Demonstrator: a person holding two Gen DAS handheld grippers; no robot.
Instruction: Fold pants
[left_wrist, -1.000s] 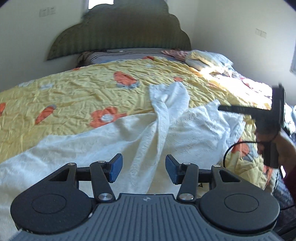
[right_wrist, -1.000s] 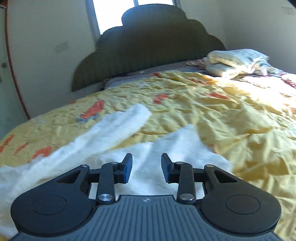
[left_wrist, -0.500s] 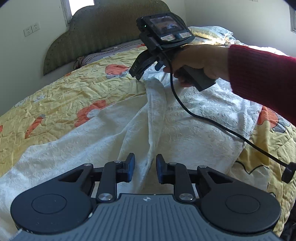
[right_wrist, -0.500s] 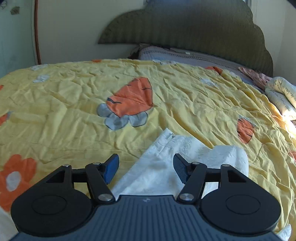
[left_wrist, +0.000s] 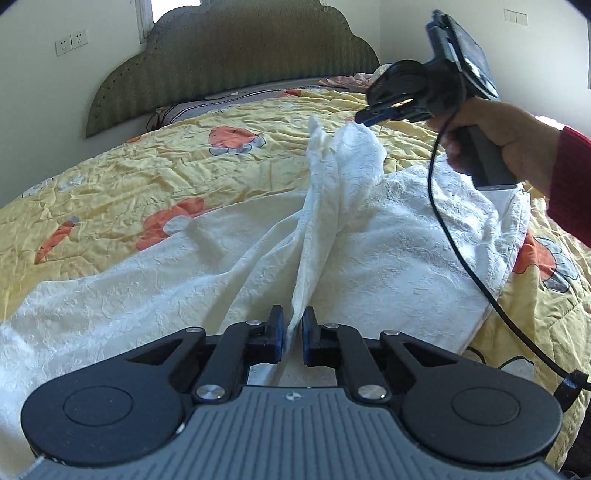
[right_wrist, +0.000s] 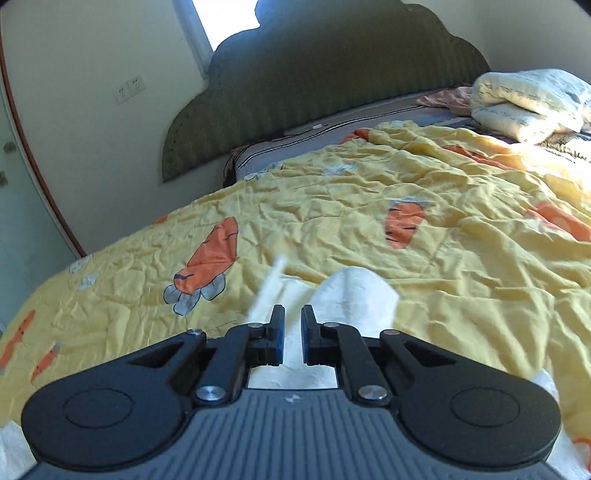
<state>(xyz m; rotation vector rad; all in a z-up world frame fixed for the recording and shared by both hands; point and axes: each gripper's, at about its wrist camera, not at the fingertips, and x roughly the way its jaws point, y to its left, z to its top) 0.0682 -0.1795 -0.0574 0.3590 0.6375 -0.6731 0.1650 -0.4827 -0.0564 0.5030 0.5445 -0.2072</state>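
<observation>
Both your grippers pinch the white textured cotton pants (left_wrist: 388, 258) on the yellow carrot-print quilt (left_wrist: 147, 177).
Left view: your left gripper (left_wrist: 293, 334) jaws clamp one ridge; your right gripper (left_wrist: 364, 118) lifts a pant end. Right view: right gripper (right_wrist: 292, 334) jaws clamp cloth; only here, one folded cream duvet (right_wrist: 524, 103).

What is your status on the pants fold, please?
Left gripper and right gripper both shut on white pants. Pants ridge lifted off yellow quilt. Nothing in the way.
</observation>
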